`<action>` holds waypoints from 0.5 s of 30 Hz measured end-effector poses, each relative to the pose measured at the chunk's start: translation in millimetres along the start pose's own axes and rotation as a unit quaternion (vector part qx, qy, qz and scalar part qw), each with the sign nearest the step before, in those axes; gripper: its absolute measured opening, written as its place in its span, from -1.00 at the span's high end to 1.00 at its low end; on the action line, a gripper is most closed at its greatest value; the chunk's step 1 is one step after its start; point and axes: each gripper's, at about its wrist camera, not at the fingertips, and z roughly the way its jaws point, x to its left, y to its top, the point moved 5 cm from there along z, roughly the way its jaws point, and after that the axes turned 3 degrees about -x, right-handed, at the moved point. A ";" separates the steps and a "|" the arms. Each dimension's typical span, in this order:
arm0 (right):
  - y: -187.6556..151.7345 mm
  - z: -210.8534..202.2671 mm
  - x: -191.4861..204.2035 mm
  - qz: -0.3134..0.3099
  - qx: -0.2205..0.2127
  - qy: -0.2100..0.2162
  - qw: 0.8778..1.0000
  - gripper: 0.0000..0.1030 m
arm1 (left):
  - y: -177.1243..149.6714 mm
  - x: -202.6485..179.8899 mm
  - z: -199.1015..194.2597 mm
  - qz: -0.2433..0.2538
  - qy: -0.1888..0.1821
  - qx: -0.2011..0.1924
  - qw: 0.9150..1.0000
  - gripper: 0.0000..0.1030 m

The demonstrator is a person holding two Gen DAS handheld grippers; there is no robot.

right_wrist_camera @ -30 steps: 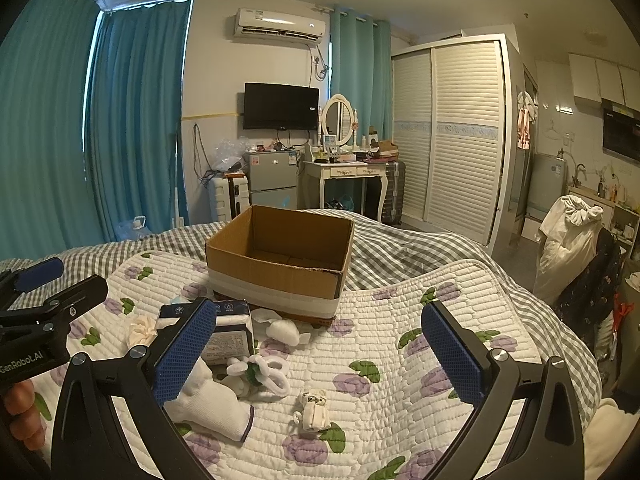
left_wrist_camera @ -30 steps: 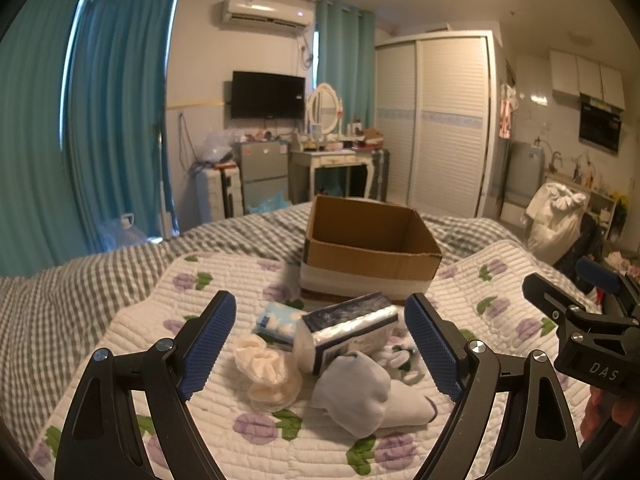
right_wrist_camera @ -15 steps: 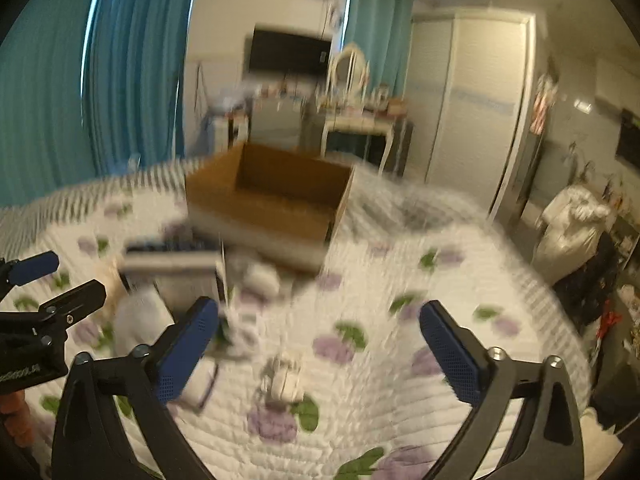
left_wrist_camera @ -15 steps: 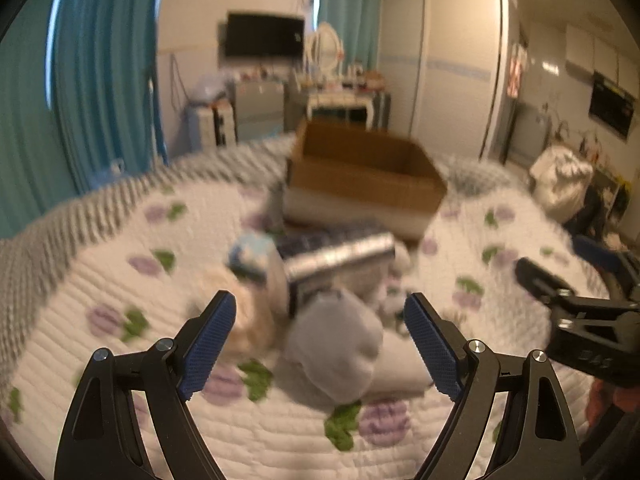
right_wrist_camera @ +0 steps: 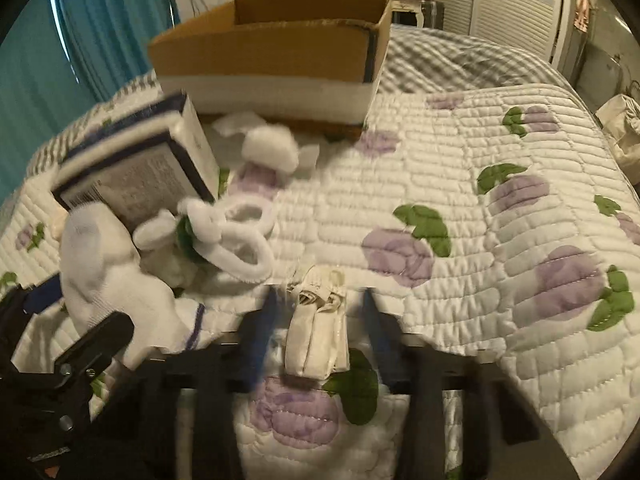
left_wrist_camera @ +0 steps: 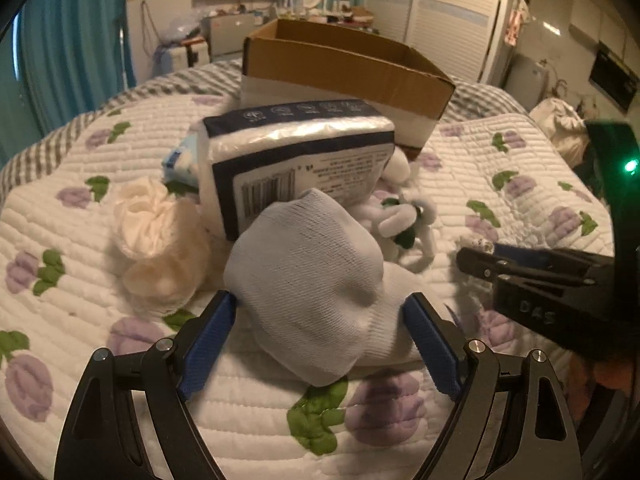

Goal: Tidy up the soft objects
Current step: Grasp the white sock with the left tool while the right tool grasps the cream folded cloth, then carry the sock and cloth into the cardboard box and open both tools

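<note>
In the left wrist view a white balled sock (left_wrist_camera: 316, 292) lies on the floral quilt (left_wrist_camera: 80, 216) between the open jaws of my left gripper (left_wrist_camera: 318, 332); whether its blue pads touch the sock I cannot tell. Behind it stand a tissue pack (left_wrist_camera: 296, 156), a cream scrunchie (left_wrist_camera: 156, 232) and a white fluffy headband (left_wrist_camera: 404, 224). In the right wrist view my right gripper (right_wrist_camera: 318, 320), blurred, is open around a small folded cream cloth (right_wrist_camera: 318, 324). The sock (right_wrist_camera: 108, 268), headband (right_wrist_camera: 236, 236) and tissue pack (right_wrist_camera: 136, 172) lie to its left.
An open cardboard box (left_wrist_camera: 344, 68) stands behind the pile, and also shows in the right wrist view (right_wrist_camera: 272, 60). A white fluffy piece (right_wrist_camera: 272, 148) lies in front of it. The grey checked bedspread (right_wrist_camera: 460, 68) and white wardrobes (left_wrist_camera: 452, 20) lie beyond.
Both grippers have moved forward and down to the quilt. The left now has the sock between its jaws and the right has the cream cloth between its jaws, which stand narrower than before.
</note>
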 end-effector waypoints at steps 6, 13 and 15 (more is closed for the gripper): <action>1.8 -15.5 -1.1 0.002 -0.030 0.004 1.000 0.46 | -0.2 -2.5 18.4 0.008 0.001 0.013 1.000 -0.72; 1.8 -25.1 2.1 -0.004 -0.051 0.004 0.999 0.46 | -0.1 1.6 28.7 -0.015 -0.026 0.012 0.999 -0.56; 0.3 -30.3 3.0 -0.006 -0.060 0.007 0.998 0.46 | -0.9 0.7 24.2 -0.012 -0.028 0.010 0.999 -0.37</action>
